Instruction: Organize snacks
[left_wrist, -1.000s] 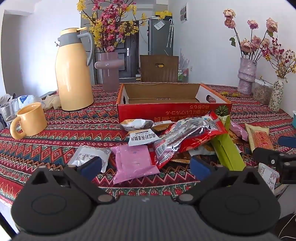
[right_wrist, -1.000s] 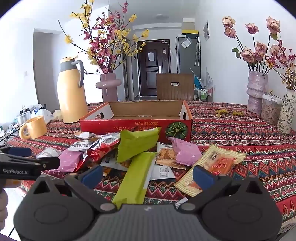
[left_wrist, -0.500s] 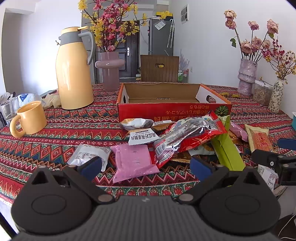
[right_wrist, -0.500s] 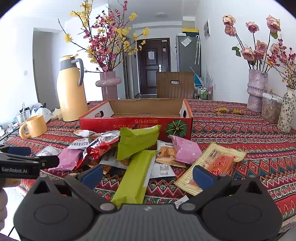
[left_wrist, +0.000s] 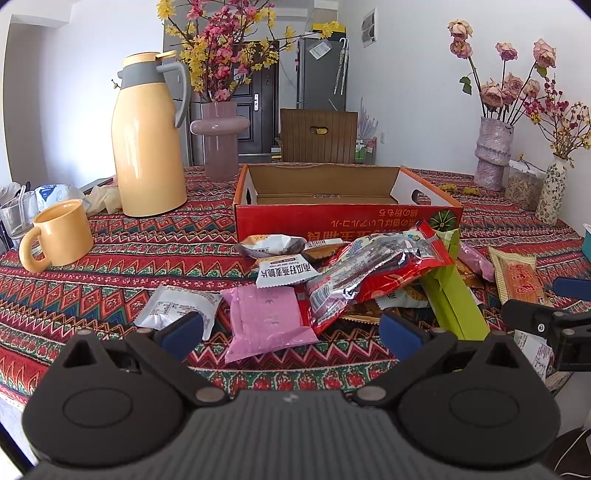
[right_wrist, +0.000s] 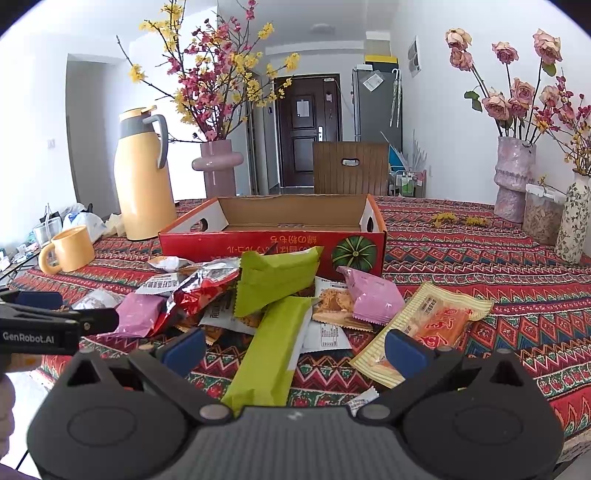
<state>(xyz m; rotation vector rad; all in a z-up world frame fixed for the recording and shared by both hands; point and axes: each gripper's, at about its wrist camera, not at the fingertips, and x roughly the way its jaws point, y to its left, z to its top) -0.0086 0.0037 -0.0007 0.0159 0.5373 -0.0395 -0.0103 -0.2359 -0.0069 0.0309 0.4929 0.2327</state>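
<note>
Hovering at the near edge of the table, the left gripper (left_wrist: 291, 330) had its blue pads spread wide and held nothing; a pink packet (left_wrist: 267, 321) lay just beyond the gap; the right gripper (right_wrist: 293, 345) was likewise spread and empty, with a long green packet (right_wrist: 271, 349) lying between its pads, seemingly untouched; the snacks (right_wrist: 273, 295) sat heaped on the patterned tablecloth (right_wrist: 517, 280) just in front of the red cardboard box (right_wrist: 273, 247), whose visible inside looked bare; a yellow jug (left_wrist: 147, 140) and mug (left_wrist: 59, 232) stood to the left.
</note>
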